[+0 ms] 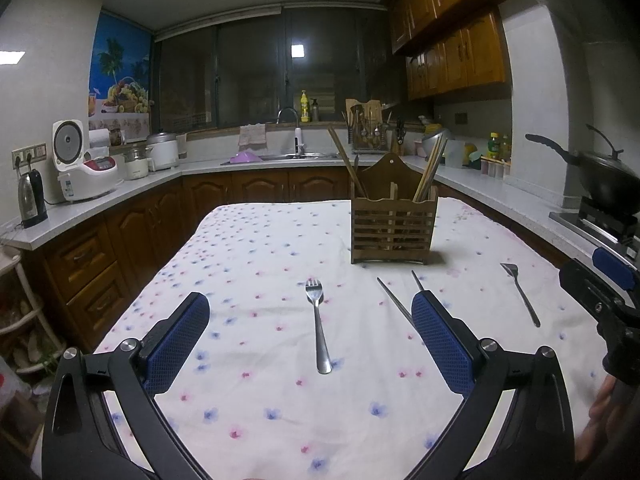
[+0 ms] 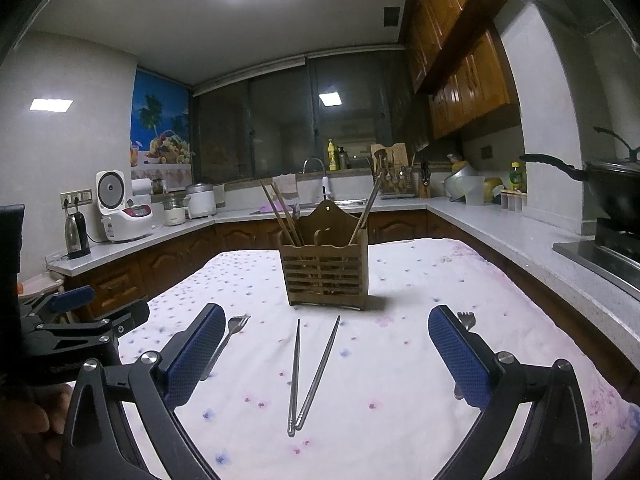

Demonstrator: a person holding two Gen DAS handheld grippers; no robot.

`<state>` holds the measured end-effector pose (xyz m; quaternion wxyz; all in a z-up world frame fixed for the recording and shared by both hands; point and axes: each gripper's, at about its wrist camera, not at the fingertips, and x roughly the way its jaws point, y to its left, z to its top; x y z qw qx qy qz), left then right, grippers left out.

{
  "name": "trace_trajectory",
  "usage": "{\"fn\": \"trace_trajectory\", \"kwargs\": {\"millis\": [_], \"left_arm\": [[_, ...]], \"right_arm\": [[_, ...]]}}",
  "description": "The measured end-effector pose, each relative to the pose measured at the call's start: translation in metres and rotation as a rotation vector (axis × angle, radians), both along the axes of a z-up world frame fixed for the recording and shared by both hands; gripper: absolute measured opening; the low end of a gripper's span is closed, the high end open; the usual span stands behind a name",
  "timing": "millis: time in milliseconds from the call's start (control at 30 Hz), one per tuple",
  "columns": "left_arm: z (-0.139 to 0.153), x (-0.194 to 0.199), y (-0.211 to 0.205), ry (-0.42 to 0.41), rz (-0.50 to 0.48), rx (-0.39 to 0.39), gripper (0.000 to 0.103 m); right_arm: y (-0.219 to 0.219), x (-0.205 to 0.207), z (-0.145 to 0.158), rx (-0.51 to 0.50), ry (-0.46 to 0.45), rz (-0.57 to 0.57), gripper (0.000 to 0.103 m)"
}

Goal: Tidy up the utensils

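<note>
A wooden slatted utensil holder [image 1: 393, 228] [image 2: 325, 276] stands on the table with several chopsticks in it. A metal fork [image 1: 318, 324] lies between the fingers of my open, empty left gripper [image 1: 310, 346]. A pair of metal chopsticks [image 2: 308, 376] lies in a V between the fingers of my open, empty right gripper [image 2: 328, 360]; they also show in the left wrist view [image 1: 394, 304]. A second fork [image 1: 520, 294] [image 2: 466, 320] lies to the right, partly hidden by my right finger. The first fork also shows in the right wrist view [image 2: 228, 340].
The table wears a white floral cloth [image 1: 260, 264] [image 2: 400, 320]. Kitchen counters surround it, with a kettle [image 1: 32, 200], rice cooker [image 1: 86, 170], sink [image 1: 296, 156] and a black wok [image 1: 604, 184] on the stove at right.
</note>
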<state>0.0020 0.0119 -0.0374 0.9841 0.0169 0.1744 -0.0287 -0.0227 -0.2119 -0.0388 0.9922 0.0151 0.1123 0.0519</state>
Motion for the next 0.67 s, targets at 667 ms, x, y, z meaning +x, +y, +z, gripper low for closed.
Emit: {"fn": "trace_trajectory", "kwargs": {"millis": [667], "left_arm": [[0.0021, 0.0005, -0.0023, 0.000, -0.002, -0.005, 0.103]], "right_arm": [[-0.0012, 0.0022, -0.0023, 0.003, 0.011, -0.004, 0.102]]}}
